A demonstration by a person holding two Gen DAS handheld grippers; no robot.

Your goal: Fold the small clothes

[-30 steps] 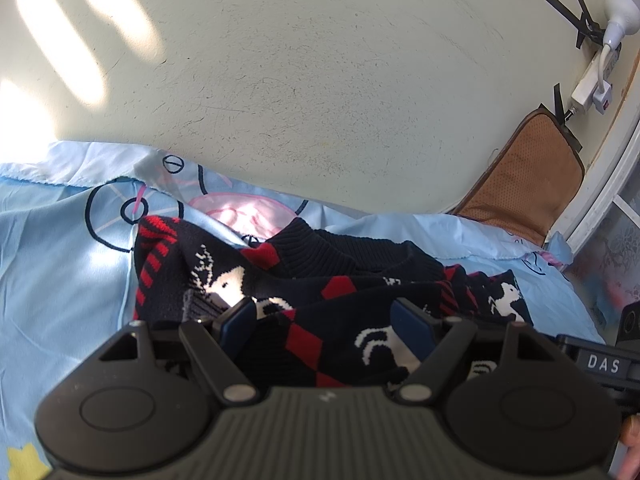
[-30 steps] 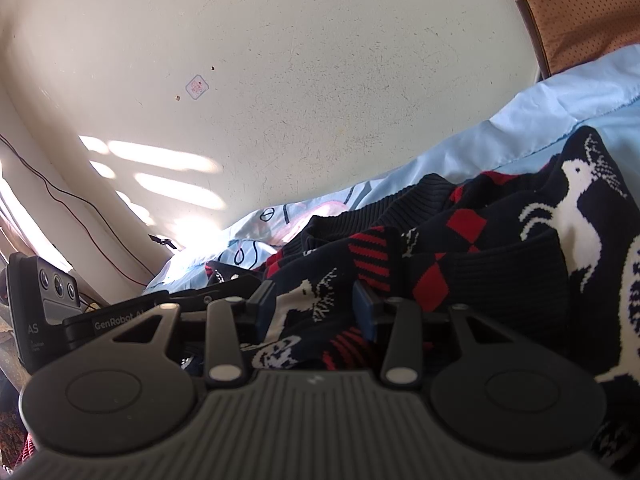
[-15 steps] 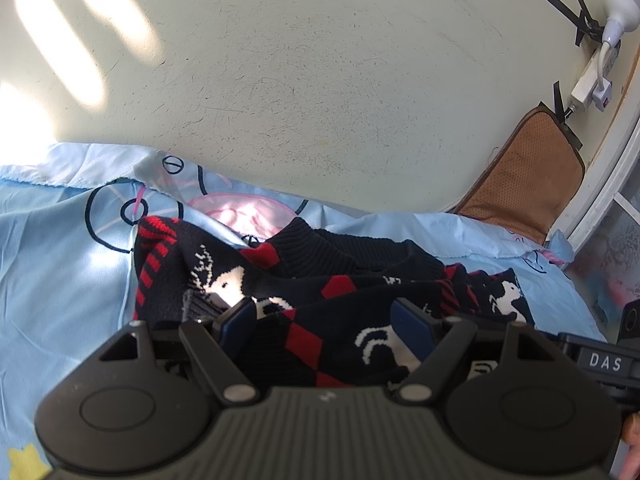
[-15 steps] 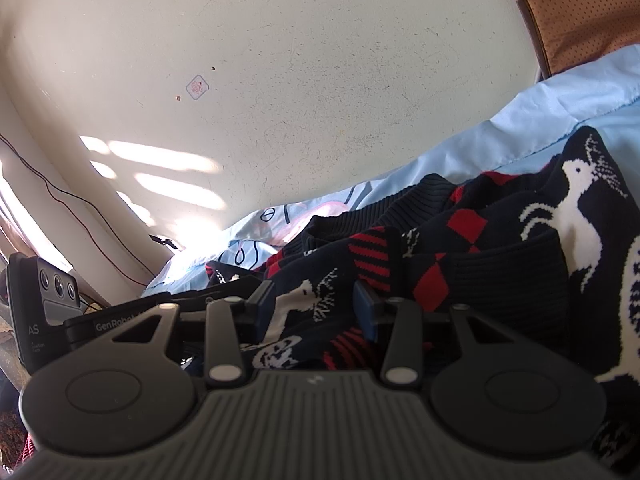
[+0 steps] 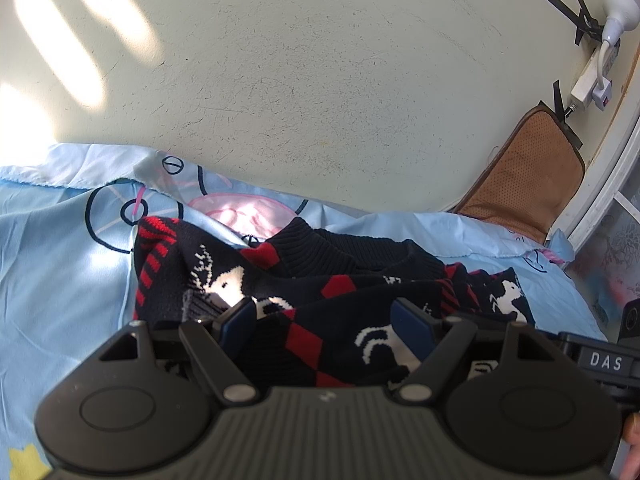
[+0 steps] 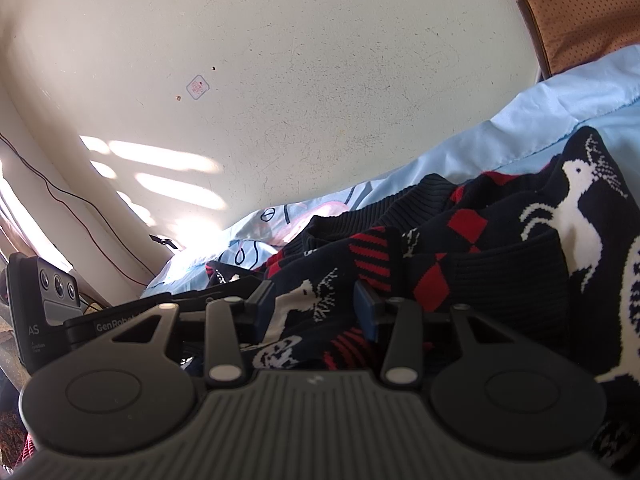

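Observation:
A small navy knit sweater (image 5: 352, 264) with red diamonds and white reindeer lies bunched on a light blue bedsheet (image 5: 60, 264). My left gripper (image 5: 328, 320) is open, its blue pads either side of a fold of the sweater's near edge. The sweater also shows in the right wrist view (image 6: 520, 248). My right gripper (image 6: 316, 306) is open, narrower, with sweater fabric between its pads. The left gripper's body shows at the left of the right wrist view (image 6: 52, 304).
A cream wall (image 5: 320, 80) rises right behind the bed. A brown cushion (image 5: 528, 176) leans at the right corner beside a white window frame (image 5: 608, 184). A power strip and lamp (image 5: 596, 64) hang on the wall. A cable (image 6: 72, 208) runs along the left wall.

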